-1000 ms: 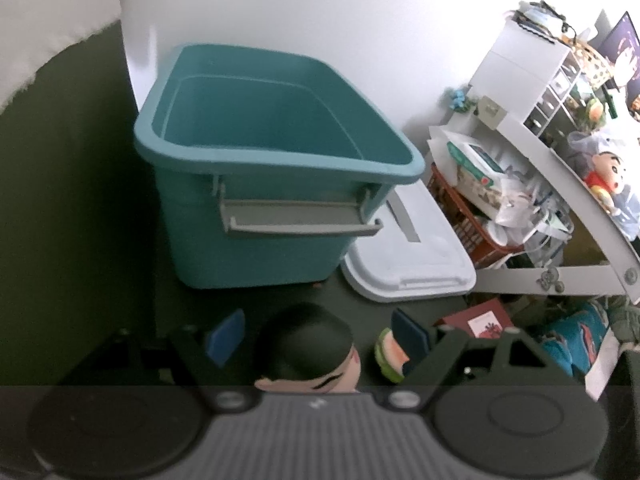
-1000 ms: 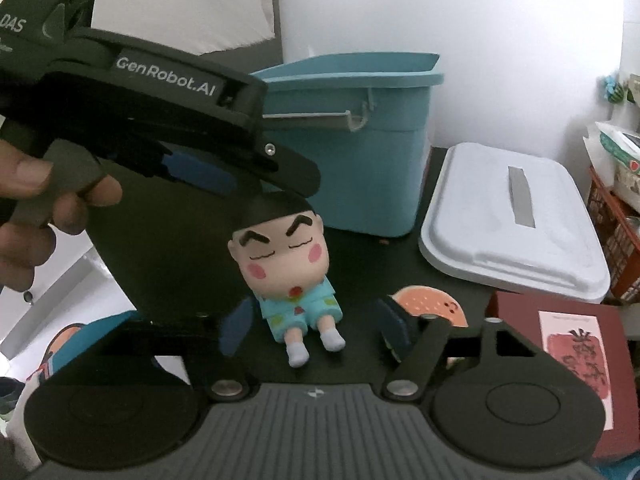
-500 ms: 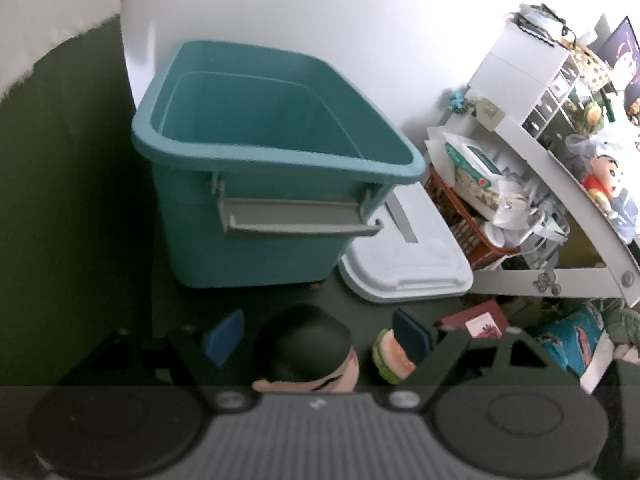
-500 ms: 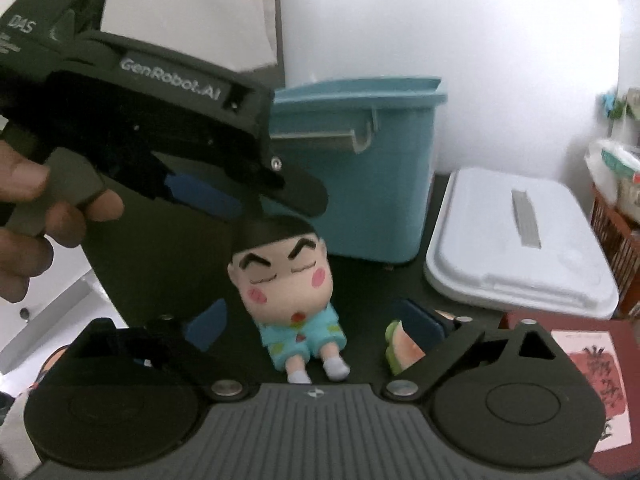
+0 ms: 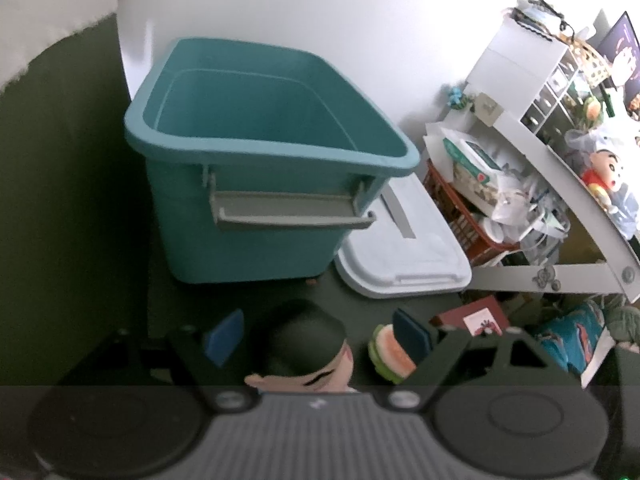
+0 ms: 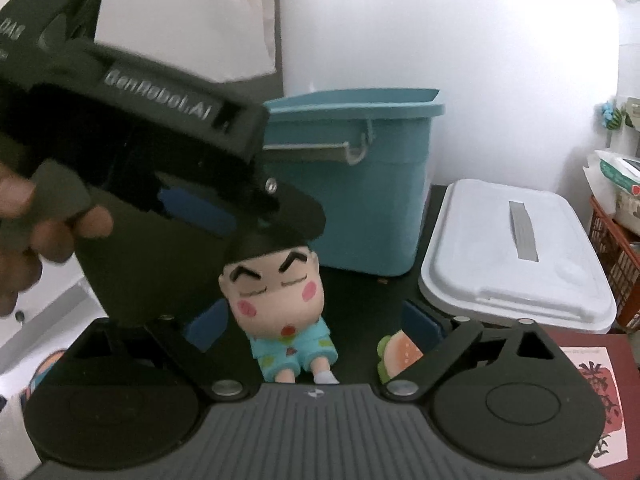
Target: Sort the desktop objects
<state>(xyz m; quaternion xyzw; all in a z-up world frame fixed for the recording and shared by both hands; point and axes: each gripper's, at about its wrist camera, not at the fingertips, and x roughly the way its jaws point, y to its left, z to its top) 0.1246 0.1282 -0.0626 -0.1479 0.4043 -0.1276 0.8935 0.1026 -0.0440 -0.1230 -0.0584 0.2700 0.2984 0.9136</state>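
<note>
A hand (image 6: 36, 220) held the left tongs (image 5: 320, 338) angled down over the doll (image 6: 280, 308), which sat on the dark desk (image 5: 80, 200) in front of the teal bin (image 5: 256, 168). Those tongs stood wide, their blue pads on either side of the doll's head without pressing it. The right tongs (image 6: 316, 328) pointed at the doll from lower down, wide too, having just narrowed slightly; the doll sat between them untouched. A watermelon toy (image 6: 400, 354) lay against their right pad.
</note>
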